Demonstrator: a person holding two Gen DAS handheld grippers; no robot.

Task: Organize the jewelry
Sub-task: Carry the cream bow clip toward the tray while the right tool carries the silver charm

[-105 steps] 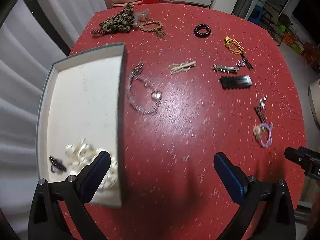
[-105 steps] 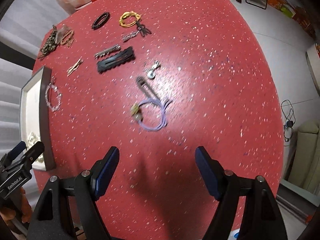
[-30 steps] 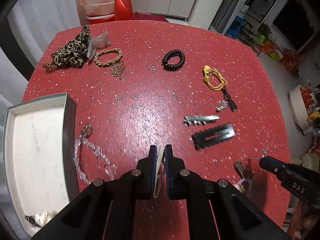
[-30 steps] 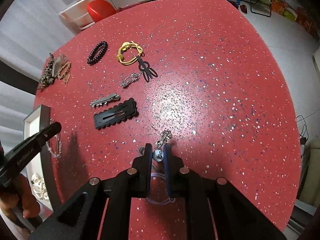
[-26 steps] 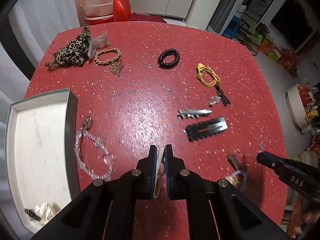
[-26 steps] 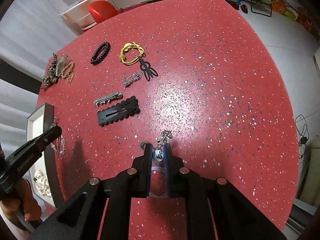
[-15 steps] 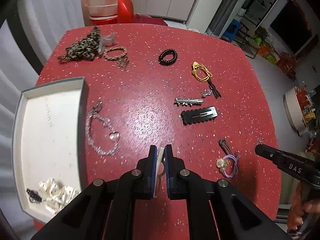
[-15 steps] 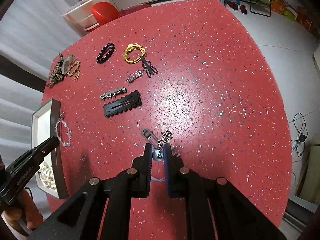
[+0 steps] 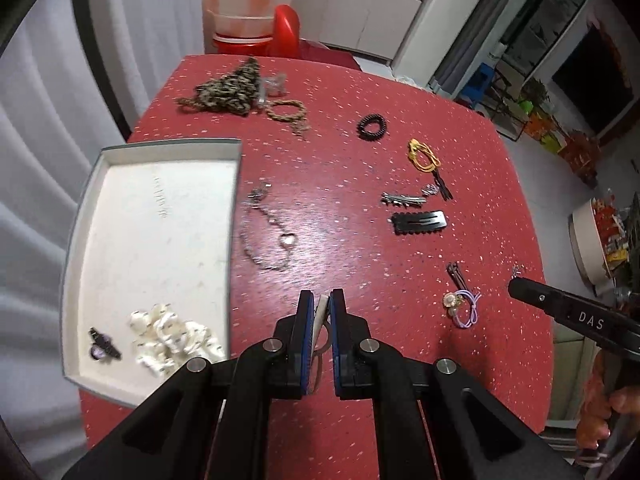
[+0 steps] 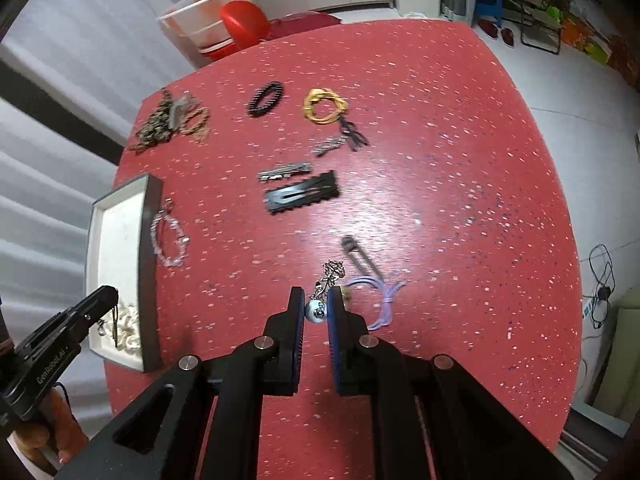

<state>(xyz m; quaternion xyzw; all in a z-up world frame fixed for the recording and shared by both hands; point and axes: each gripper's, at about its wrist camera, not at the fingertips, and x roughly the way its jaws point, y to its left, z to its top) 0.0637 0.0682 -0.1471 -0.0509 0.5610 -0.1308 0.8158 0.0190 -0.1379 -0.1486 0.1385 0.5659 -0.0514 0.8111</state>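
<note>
My left gripper is shut on a cream hair clip, held above the red table to the right of the grey tray. The tray also shows in the right wrist view; white beads and a small dark piece lie in it. My right gripper is shut on a silver ball pendant whose chain sticks out past the fingertips. A silver heart bracelet lies beside the tray. A lilac hair tie lies under the right gripper.
On the red table lie a black comb clip, a silver clip, a yellow hair tie, a black coil tie, a braided bracelet and a leopard scrunchie. Stacked bowls stand beyond the far edge.
Both grippers went from open to shut, the left on the cream clip, the right on the ball pendant. Both have lifted and drawn back; the left now sits nearer the tray.
</note>
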